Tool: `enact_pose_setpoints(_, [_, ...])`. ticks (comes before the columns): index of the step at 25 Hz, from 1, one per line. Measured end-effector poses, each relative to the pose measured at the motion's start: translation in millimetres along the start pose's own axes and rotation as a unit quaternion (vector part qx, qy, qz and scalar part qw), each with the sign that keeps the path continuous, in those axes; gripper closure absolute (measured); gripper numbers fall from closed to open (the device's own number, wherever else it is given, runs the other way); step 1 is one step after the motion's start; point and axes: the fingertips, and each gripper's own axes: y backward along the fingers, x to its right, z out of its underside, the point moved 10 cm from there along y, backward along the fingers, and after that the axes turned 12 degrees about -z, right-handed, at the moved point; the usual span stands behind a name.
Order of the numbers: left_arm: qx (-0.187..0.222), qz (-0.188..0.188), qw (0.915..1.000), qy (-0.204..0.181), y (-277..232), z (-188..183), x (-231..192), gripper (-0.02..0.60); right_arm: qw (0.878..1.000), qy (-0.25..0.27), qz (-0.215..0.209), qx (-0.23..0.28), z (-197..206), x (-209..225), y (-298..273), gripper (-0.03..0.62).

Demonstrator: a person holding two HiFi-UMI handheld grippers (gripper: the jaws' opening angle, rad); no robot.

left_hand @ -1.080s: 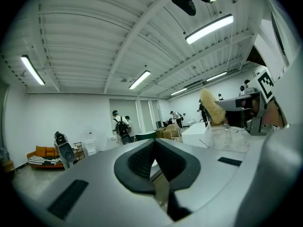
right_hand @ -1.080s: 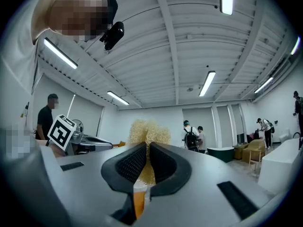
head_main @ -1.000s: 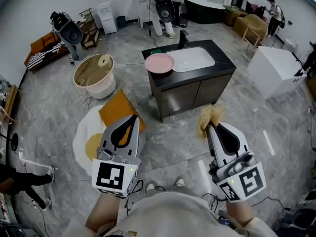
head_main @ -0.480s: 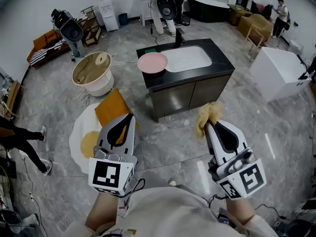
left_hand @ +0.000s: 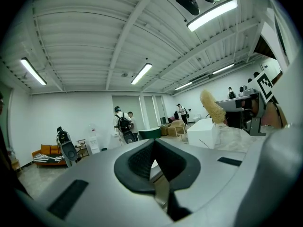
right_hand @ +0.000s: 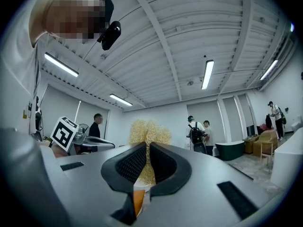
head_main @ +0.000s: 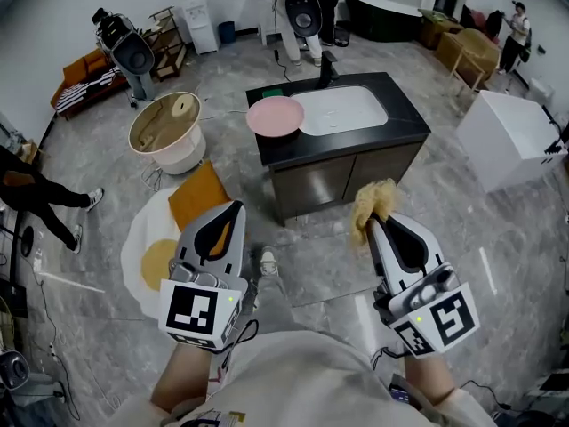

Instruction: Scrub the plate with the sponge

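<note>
- The plate (head_main: 276, 116), pink and round, lies at the left end of the dark surface (head_main: 409, 130), just beside the white sink (head_main: 345, 109). From your head view it is hard to say whether its rim overlaps the sink's edge.
- The sponge (right_hand: 149, 131), a pale yellow fibrous tuft, is pinched in your right gripper (right_hand: 147, 148). The fingers press on its lower part, and the rest sticks out past their tips.
- Your left gripper (left_hand: 152, 143) carries nothing; its fingers are pressed together.
- You hold both grippers over the grey floor (head_main: 320, 274), on the near side of the surface and well apart from it.
- A small green thing (head_main: 276, 91) sits at the surface's far left corner.
- A dark tap (head_main: 327, 66) stands at the far edge behind the sink.
</note>
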Motion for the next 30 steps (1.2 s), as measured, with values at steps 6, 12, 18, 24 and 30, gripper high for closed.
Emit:
enact_pose_setpoints(6, [0.000, 0.018, 0.9998, 0.003, -64, 16, -19, 0.563, 1.000, 0.000, 0.015, -0.009, 16, 37, -42, 0.546])
enact_pose_setpoints(12, [-0.008, 0.022, 0.9997, 0.010, -131, 25, -61, 0.563, 0.999, -0.005, 0.022, -0.036, 23, 80, -106, 0.546])
enact_pose_setpoints(18, [-0.036, 0.031, 0.9987, 0.019, -214, 44, -116, 0.563, 0.997, -0.021, 0.034, -0.068, 38, 128, -190, 0.547])
enact_pose_setpoints(24, [-0.071, 0.050, 0.9957, 0.033, -304, 73, -169, 0.563, 0.993, -0.062, 0.052, -0.084, 59, 182, -283, 0.547])
enact_pose_setpoints(30, [-0.105, 0.073, 0.9906, 0.050, -381, 111, -215, 0.563, 0.988, -0.079, 0.060, -0.117, 85, 226, -366, 0.546])
